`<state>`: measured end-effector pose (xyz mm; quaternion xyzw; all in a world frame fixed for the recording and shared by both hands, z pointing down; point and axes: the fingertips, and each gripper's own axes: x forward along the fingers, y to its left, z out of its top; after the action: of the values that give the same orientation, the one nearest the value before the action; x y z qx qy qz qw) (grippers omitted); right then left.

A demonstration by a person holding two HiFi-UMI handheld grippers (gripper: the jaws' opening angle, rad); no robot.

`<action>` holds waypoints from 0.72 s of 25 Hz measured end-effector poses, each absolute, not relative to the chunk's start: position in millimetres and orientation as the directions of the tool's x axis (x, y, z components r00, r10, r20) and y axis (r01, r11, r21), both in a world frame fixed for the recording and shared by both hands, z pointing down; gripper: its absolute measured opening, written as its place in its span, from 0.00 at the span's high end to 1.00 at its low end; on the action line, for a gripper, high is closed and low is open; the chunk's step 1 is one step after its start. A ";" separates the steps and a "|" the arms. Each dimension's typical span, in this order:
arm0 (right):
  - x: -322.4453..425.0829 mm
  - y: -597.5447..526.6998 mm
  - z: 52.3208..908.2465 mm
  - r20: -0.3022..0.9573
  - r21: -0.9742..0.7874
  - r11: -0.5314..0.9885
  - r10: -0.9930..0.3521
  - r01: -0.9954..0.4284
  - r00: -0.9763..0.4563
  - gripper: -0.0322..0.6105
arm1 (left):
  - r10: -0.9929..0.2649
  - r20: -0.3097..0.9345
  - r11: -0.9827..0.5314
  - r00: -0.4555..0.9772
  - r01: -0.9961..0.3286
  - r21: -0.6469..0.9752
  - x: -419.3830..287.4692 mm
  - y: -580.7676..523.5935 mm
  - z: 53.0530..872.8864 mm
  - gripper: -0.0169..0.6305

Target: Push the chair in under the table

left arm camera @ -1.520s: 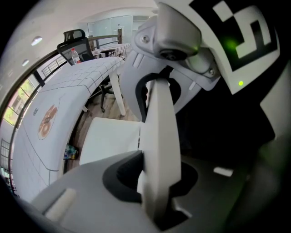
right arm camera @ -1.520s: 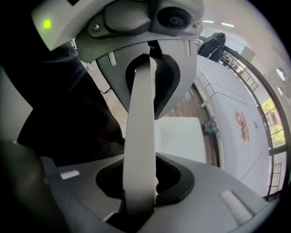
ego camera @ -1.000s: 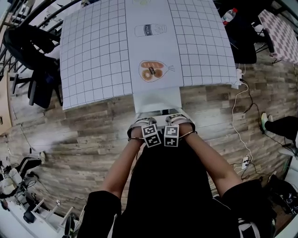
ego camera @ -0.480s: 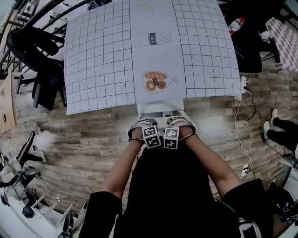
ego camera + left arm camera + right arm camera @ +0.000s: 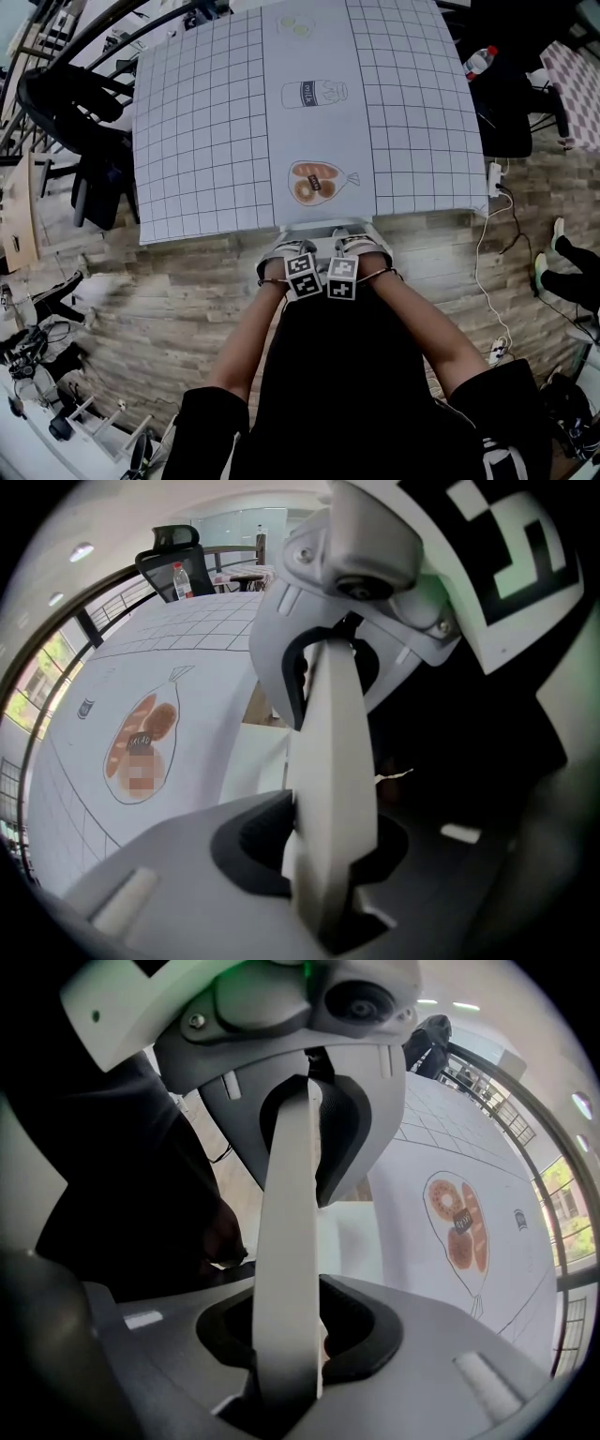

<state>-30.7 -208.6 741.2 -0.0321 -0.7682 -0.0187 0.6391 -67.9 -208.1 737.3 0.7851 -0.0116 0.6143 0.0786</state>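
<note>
At the far left a black office chair (image 5: 80, 112) stands beside the table (image 5: 197, 131). A gridded white cloth covers the table, with a milk bottle drawing (image 5: 314, 93) and a bread drawing (image 5: 321, 181) down its middle. The chair (image 5: 322, 229) is mostly under the table. Only a white strip of its back shows at the near edge, just below the bread drawing. The left gripper (image 5: 289, 249) points steeply down, its jaws partly apart and clamped on the top edge of that back. Just beside it, the right gripper (image 5: 361, 246) grips the same edge, and its jaws have just eased slightly wider. At the right, a white power strip (image 5: 495, 175) sits by the table's corner, with a plastic bottle (image 5: 480, 60) farther back.
</note>
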 end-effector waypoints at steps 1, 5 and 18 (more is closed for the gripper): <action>-31.3 -211.8 741.3 0.983 -0.013 0.997 0.026 0.073 -0.182 0.76 | 0.078 0.967 -0.987 0.244 -0.115 0.109 -68.4 -211.3 737.8 0.83; -32.2 -226.0 741.2 0.983 -0.008 0.997 0.021 0.076 -0.183 0.76 | 0.075 0.967 -0.987 0.242 -0.123 0.108 -69.2 -225.6 737.6 0.82; -34.2 -253.4 741.3 0.982 -0.015 0.997 0.028 0.076 -0.186 0.76 | 0.065 0.967 -0.987 0.246 -0.128 0.099 -70.6 -254.6 737.1 0.81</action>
<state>-34.2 -253.4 741.3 -0.0338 -0.7697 -0.0185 0.6372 -70.6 -254.6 737.1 0.7854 -0.0198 0.6137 0.0786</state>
